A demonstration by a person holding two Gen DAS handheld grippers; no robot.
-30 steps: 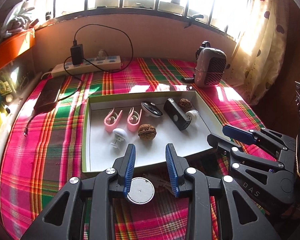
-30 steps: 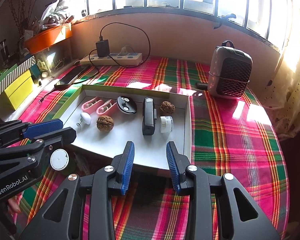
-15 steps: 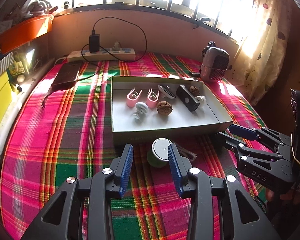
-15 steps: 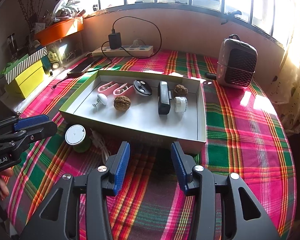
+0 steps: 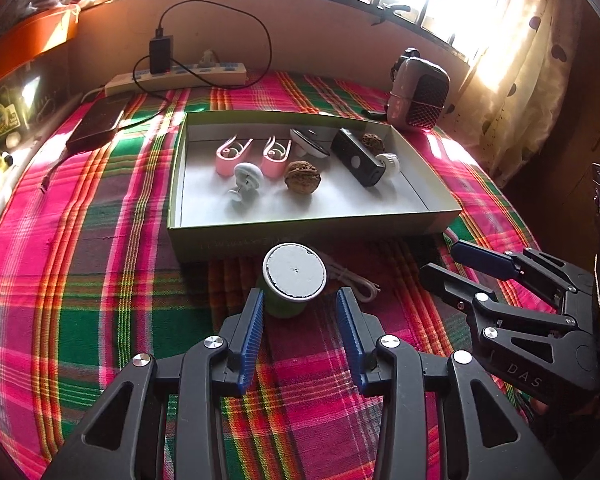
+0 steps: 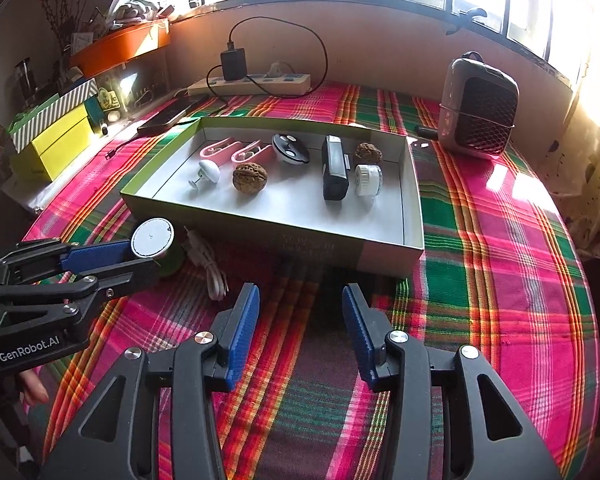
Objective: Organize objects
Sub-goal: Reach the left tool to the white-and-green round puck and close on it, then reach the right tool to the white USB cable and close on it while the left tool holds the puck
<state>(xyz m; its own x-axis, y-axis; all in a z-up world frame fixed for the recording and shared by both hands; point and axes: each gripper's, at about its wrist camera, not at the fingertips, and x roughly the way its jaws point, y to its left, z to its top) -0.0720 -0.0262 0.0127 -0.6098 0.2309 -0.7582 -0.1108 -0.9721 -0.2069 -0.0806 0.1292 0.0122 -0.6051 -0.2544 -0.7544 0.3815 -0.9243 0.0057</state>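
Observation:
A green puck with a white top (image 5: 294,276) stands on the plaid cloth just in front of the open box (image 5: 308,236). My left gripper (image 5: 300,300) is open with its tips on either side of the puck's base, not closed on it. The puck also shows in the right wrist view (image 6: 153,237), beside the left gripper (image 6: 112,258). The box (image 6: 340,246) holds two pink clips, a white knob, two walnuts (image 6: 250,176), a black device (image 6: 334,168) and a white cap. My right gripper (image 6: 300,304) is open and empty in front of the box.
A white cable (image 6: 208,260) lies beside the puck. A small heater (image 6: 478,110) stands at the back right. A power strip (image 6: 252,82) and a phone (image 5: 100,122) lie at the back left. Yellow boxes (image 6: 56,140) sit at the far left.
Both grippers have pulled back and down from above the box. The puck now stands free on the cloth at the left gripper's tips.

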